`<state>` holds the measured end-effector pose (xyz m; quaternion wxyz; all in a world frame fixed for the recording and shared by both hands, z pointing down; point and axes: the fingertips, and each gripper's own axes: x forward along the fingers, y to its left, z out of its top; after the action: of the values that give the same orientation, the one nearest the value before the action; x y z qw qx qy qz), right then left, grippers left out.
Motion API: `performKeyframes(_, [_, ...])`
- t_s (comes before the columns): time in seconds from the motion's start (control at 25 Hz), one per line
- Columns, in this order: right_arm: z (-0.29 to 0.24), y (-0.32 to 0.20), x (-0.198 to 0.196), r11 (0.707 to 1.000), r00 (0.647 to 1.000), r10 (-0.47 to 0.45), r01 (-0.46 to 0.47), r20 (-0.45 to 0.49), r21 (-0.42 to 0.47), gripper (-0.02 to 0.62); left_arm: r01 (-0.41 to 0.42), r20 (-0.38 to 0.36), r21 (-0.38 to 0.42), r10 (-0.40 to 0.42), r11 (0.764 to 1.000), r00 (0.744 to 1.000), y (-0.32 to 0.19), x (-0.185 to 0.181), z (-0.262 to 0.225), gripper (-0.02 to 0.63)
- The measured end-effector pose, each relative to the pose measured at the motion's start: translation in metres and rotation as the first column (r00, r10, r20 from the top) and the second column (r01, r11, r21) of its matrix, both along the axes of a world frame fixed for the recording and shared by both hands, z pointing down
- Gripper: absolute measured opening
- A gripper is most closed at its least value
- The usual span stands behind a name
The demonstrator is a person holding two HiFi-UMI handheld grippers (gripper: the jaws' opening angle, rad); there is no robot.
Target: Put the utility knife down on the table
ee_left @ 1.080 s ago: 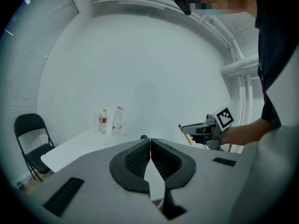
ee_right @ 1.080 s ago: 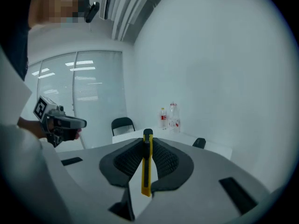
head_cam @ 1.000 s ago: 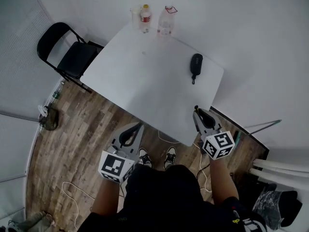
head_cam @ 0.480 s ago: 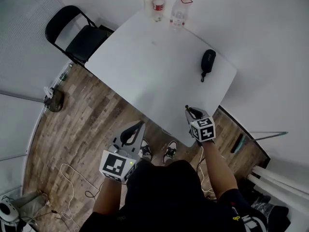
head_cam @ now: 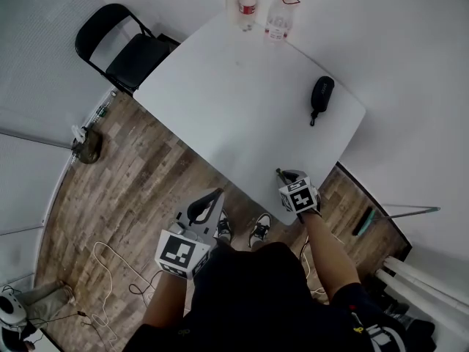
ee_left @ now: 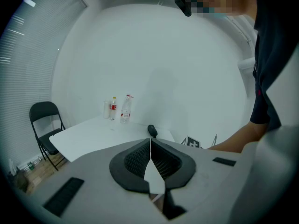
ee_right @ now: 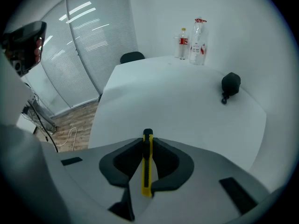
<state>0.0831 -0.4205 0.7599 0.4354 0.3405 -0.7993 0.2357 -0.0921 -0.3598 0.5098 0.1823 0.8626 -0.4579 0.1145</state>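
Note:
A yellow and black utility knife (ee_right: 147, 161) stands clamped between the jaws of my right gripper (ee_right: 147, 146), its tip poking out in front. In the head view the right gripper (head_cam: 287, 176) hovers over the near corner of the white table (head_cam: 234, 116), with the knife's dark tip (head_cam: 279, 172) just showing. My left gripper (head_cam: 207, 203) hangs below the table's near edge, over the wooden floor. Its jaws are pressed together with nothing between them (ee_left: 150, 146).
On the table lie a black pouch (head_cam: 321, 94) at the right and two bottles (head_cam: 278, 18) with a cup at the far corner. A black folding chair (head_cam: 121, 46) stands left of the table. Cables (head_cam: 110, 266) run across the floor.
My right gripper has moved left and forward with the knife, from beside the table's right corner to over its near edge. The left gripper has hardly moved.

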Motion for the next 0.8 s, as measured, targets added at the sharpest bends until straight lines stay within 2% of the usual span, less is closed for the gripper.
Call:
performKeyframes(0.2, [-0.003, 0.0, -0.003, 1.0, 1.0, 0.013, -0.013, 0.01, 0.003, 0.075, -0.005, -0.013, 0.005, 0.005, 1.0, 1.0, 0.0, -0.001, -0.003, 0.023])
performKeyframes(0.32, [-0.029, -0.007, -0.006, 0.998, 0.998, 0.041, -0.044, 0.054, 0.053, 0.077, -0.015, -0.011, 0.009, 0.015, 1.0, 1.0, -0.001, -0.002, -0.007, 0.023])
performKeyframes(0.44, [-0.078, -0.014, -0.01, 0.987, 0.991, 0.049, -0.068, 0.126, 0.147, 0.074, -0.033, -0.015, 0.032, 0.033, 0.999, 0.999, -0.004, 0.0, -0.016, 0.023])
performKeyframes(0.6, [-0.164, -0.018, -0.007, 0.942, 0.968, 0.033, -0.112, 0.247, 0.316, 0.034, -0.068, -0.017, 0.083, 0.07, 0.994, 0.997, -0.008, 0.01, -0.037, 0.023])
performKeyframes(0.8, [-0.246, -0.006, 0.004, 0.867, 0.947, 0.006, -0.165, 0.322, 0.47, 0.025, -0.124, -0.017, 0.141, 0.128, 0.982, 0.992, -0.008, 0.029, -0.063, 0.023])
